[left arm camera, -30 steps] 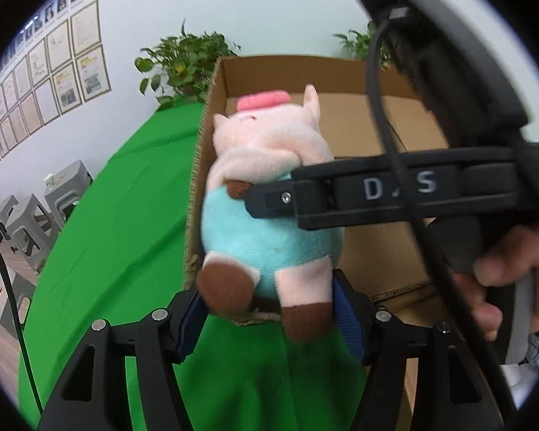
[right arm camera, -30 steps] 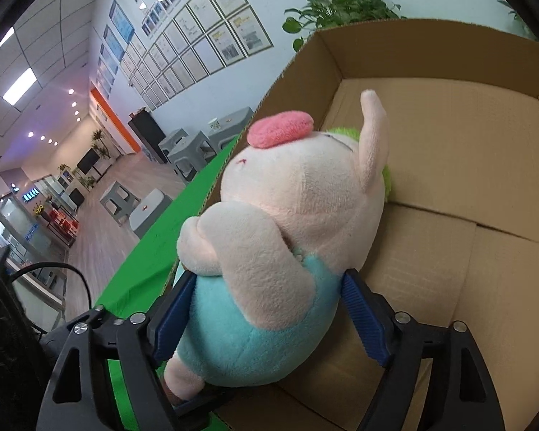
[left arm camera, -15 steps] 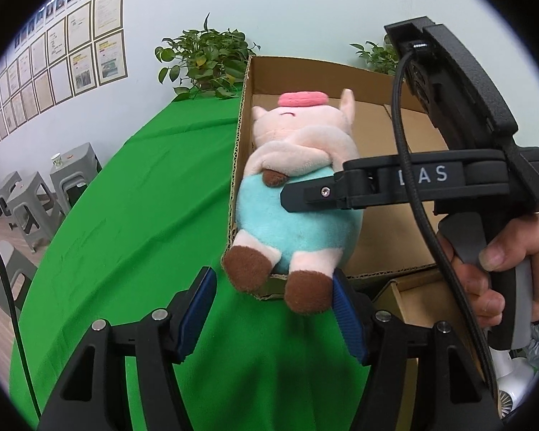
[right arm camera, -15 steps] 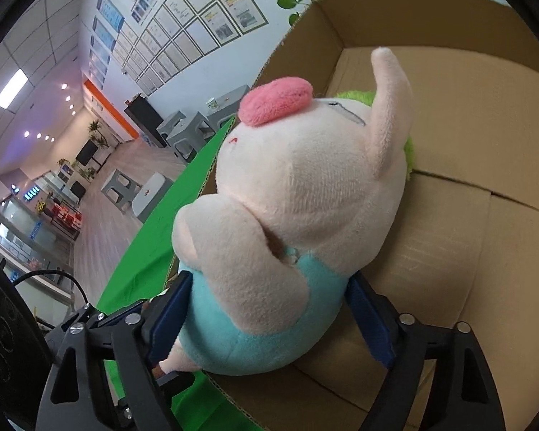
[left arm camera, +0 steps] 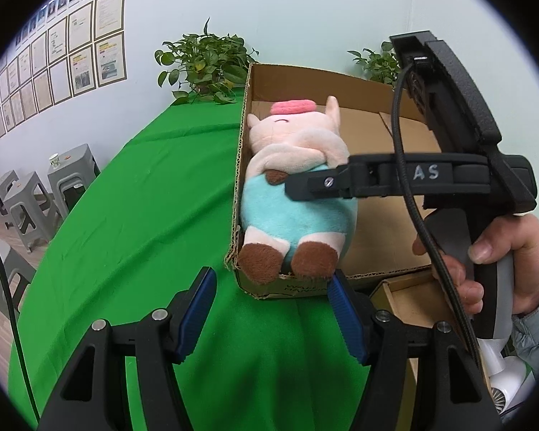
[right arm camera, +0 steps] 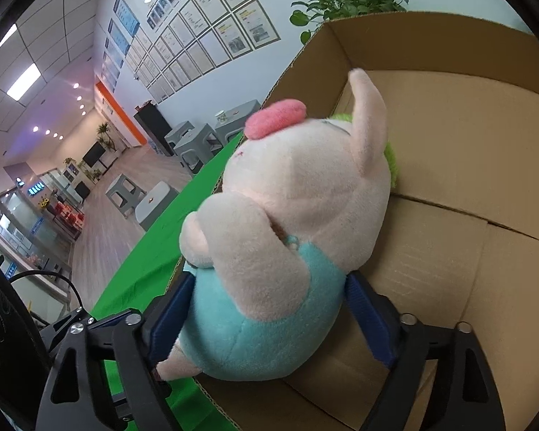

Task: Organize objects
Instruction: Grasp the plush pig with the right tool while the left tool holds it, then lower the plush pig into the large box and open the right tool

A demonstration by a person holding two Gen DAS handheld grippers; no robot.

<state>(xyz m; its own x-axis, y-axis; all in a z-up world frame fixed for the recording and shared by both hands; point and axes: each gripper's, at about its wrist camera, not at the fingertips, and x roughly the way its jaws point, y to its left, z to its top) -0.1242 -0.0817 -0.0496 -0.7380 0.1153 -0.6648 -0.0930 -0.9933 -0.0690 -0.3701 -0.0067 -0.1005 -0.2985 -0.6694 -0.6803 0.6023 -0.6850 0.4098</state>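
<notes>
1. Nearest you, at the bottom of the left wrist view, your left gripper (left arm camera: 271, 309) has its blue-padded fingers wide apart and holds nothing; it hovers above the green tablecloth (left arm camera: 133, 215), just short of the box corner.
2. Your right gripper (right arm camera: 266, 318) is clamped on the plush pig (right arm camera: 280, 237) around its turquoise belly, at lower centre of the right wrist view.
3. The pig (left arm camera: 294, 194) sits at the near left corner of the cardboard box (left arm camera: 384, 237), its brown feet over the front rim. I judge it mostly inside but not released.
4. A scrap of green fuzz (right arm camera: 390, 161) shows behind the pig's head, so something may already be in the box; I can't tell what.
5. Left for you: set the pig down fully and open the right fingers. The small wooden box (left arm camera: 406, 294) at lower right may need sorting too.
</notes>
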